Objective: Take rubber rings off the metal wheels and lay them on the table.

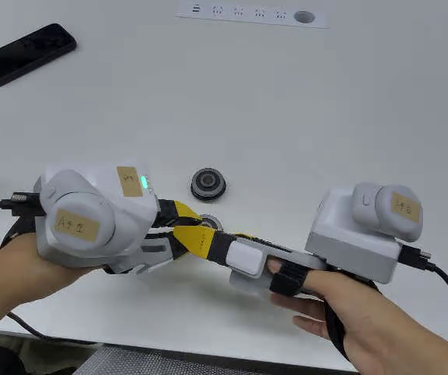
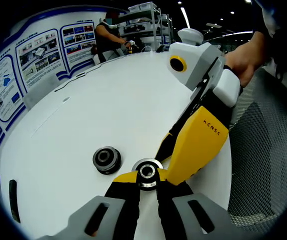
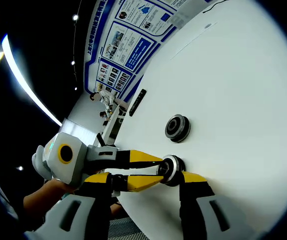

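The left gripper (image 2: 147, 181) was clenched on a small metal wheel (image 2: 147, 172). In the left gripper view the wheel sat right at the tips of its two jaws, one yellow tip against the wheel's left edge and the dark tip of the other jaw against its right. The wheel was held low, at or just above the white table (image 1: 325, 101); whether it touched the surface could not be told.

The right gripper (image 3: 171, 179) came in from the opposite side and met the left gripper nose to nose. In its own view the same wheel lay between its jaws, with one yellow tip touching the wheel's edge. The other jaw was tangled in view with the left gripper's jaws, so whether the right gripper was clamped or merely straddling the wheel could not be told. In the head view the two sets of yellow jaws crossed over the wheel and hid most of it.

A second wheel (image 1: 208, 184), with a dark ring around its rim, lay flat on the table just beyond the meeting jaws, apart from both grippers.

Well off toward the far left of the table lay a black phone (image 1: 26, 53), and a white power strip (image 1: 251, 14) sat along the far edge.
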Action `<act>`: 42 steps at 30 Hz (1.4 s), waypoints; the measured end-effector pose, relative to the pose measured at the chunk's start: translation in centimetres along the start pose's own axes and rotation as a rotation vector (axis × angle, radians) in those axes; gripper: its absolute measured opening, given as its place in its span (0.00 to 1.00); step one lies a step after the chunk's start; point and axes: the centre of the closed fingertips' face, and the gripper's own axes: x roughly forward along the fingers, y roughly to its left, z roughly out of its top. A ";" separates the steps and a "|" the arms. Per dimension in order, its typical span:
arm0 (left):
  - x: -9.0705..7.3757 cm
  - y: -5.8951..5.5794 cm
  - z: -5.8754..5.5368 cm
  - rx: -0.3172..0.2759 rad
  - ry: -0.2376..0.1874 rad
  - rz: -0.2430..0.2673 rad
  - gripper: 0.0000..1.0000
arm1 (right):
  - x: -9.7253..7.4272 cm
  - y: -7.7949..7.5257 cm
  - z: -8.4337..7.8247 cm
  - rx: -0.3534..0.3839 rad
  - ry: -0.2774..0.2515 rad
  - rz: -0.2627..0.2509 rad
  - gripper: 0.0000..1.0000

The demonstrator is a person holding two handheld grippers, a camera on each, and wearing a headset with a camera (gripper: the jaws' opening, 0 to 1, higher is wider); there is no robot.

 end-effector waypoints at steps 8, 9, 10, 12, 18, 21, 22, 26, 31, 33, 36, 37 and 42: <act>0.0 -0.1 0.2 -0.003 -0.003 0.001 0.12 | -0.3 0.0 0.3 0.030 -0.036 0.033 0.53; 0.0 -0.1 0.2 -0.002 -0.002 0.000 0.12 | -0.3 0.0 0.3 0.029 -0.036 0.033 0.52; 0.0 -0.1 0.2 -0.002 -0.002 0.000 0.12 | -0.3 0.0 0.3 0.029 -0.035 0.032 0.52; 0.0 -0.2 0.2 -0.002 -0.004 0.000 0.12 | -0.4 -0.1 0.3 0.033 -0.036 0.031 0.51; 0.0 -0.2 0.2 -0.004 -0.009 0.004 0.12 | -0.4 -0.1 0.3 0.031 -0.037 0.026 0.51; 0.0 -0.2 0.3 -0.006 -0.010 0.005 0.12 | -0.5 -0.1 0.2 0.015 -0.036 0.024 0.50; 0.0 -0.2 0.3 -0.005 -0.009 0.004 0.12 | -0.5 -0.1 0.2 0.014 -0.034 0.023 0.50; 0.0 -0.2 0.3 -0.005 -0.009 0.004 0.12 | -0.8 -0.1 0.4 0.010 -0.038 0.023 0.45; 0.0 -0.2 0.3 -0.003 -0.007 0.004 0.12 | -0.8 -0.3 0.4 0.012 -0.033 0.018 0.42; 0.0 -0.2 0.3 -0.004 -0.007 0.004 0.12 | -0.7 -0.7 0.5 0.022 -0.039 0.008 0.40; 0.0 -0.2 0.3 -0.009 -0.011 0.006 0.12 | -0.4 -1.1 0.6 0.028 -0.034 -0.008 0.37; 0.0 -0.2 0.3 -0.009 -0.011 0.006 0.12 | -0.3 -1.4 0.6 0.033 -0.028 -0.019 0.36; 0.0 -0.2 0.3 -0.011 -0.011 0.008 0.12 | -0.5 -2.7 0.6 0.070 -0.030 -0.061 0.20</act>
